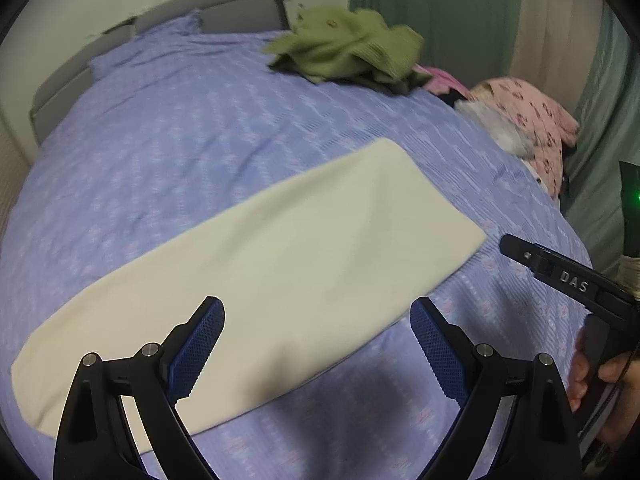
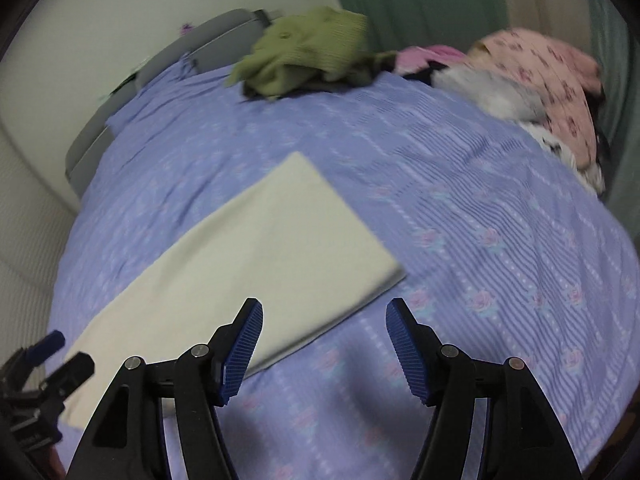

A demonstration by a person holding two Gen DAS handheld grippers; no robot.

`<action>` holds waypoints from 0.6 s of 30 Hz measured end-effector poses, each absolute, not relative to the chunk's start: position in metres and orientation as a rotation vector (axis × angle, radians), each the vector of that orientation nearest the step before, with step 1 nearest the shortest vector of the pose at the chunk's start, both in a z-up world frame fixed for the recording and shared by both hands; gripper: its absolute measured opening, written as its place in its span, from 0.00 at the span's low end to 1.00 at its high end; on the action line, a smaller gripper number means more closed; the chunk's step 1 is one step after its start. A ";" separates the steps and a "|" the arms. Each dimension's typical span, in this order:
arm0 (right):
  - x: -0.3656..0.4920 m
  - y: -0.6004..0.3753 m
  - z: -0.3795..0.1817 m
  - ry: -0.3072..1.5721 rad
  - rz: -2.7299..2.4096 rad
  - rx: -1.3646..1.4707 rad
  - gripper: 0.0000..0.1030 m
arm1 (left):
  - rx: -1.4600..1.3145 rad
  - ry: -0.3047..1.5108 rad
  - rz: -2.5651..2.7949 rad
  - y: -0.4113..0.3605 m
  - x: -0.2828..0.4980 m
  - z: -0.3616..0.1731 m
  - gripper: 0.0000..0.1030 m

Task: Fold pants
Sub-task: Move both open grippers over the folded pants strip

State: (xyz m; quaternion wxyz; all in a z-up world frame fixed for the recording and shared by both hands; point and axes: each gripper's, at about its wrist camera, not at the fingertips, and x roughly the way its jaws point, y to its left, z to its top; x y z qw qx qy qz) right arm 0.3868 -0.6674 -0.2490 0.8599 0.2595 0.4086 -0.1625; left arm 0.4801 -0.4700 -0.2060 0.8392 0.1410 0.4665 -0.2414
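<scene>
Cream pants [image 1: 256,264] lie flat in a long folded strip on the purple bedspread [image 1: 180,128]. They also show in the right wrist view [image 2: 248,248]. My left gripper [image 1: 318,320] is open and empty, held above the near long edge of the pants. My right gripper [image 2: 324,320] is open and empty, above the bedspread [image 2: 480,220] just off the pants' near right corner. The right gripper shows from the side in the left wrist view [image 1: 560,276]. The left gripper shows at the lower left of the right wrist view [image 2: 44,372].
A heap of clothes lies at the far side of the bed: a green garment [image 1: 348,44], a pink flowered one [image 1: 532,116] and a white fluffy one [image 1: 496,124]. A grey headboard [image 1: 80,68] stands at the left. Green curtains [image 1: 436,8] hang behind.
</scene>
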 end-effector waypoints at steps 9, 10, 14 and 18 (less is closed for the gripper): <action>0.416 -0.714 -0.304 0.895 -0.316 0.611 0.64 | 0.426 1.017 -0.552 -0.536 0.489 -0.252 0.92; 0.424 -0.717 -0.304 0.893 -0.301 0.585 0.64 | 0.429 1.017 -0.553 -0.541 0.492 -0.256 0.92; 0.459 -0.727 -0.307 0.909 -0.217 0.504 0.64 | 0.411 1.030 -0.539 -0.553 0.509 -0.267 0.92; 0.493 -0.733 -0.318 0.941 -0.113 0.461 0.64 | 0.359 1.051 -0.518 -0.558 0.526 -0.275 0.92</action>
